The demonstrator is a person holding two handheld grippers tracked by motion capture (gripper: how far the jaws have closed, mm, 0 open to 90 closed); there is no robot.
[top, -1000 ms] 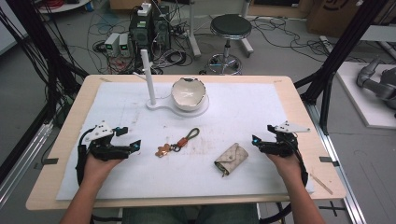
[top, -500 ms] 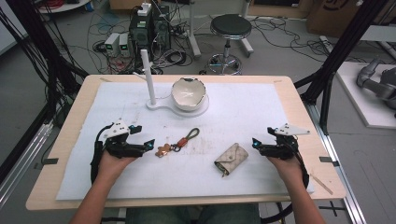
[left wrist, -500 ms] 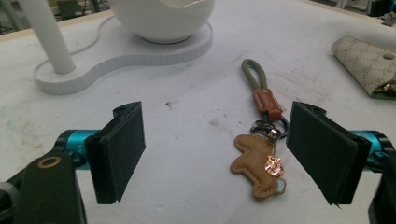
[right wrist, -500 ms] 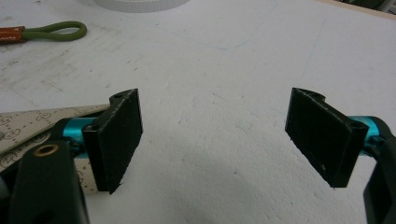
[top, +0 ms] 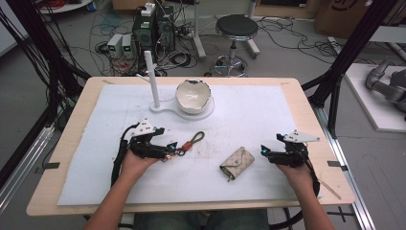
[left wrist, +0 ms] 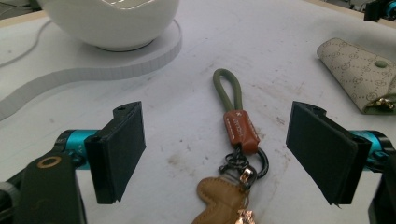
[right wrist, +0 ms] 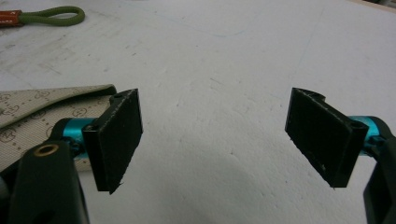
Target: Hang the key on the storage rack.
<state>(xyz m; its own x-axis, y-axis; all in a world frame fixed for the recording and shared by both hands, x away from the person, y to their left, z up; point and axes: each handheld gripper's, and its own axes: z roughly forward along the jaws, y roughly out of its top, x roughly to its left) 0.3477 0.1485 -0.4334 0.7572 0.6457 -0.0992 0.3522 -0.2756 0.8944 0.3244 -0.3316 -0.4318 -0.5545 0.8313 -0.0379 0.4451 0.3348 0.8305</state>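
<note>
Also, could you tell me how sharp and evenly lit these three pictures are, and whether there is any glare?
High view: soft overall, evenly lit, only faint shadows under the left gripper and right gripper. Left gripper view: the keychain is crisp, its near brown charm slightly soft; a bright glare patch sits on the white bowl. Right gripper view: the white mat looks washed out, the pouch blurred.

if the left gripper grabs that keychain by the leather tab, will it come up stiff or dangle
Probably dangle: the keychain is linked parts, a green cord loop, metal rings and a tan charm, so they should swing. It looks small and likely light. The open left gripper straddles it.
</note>
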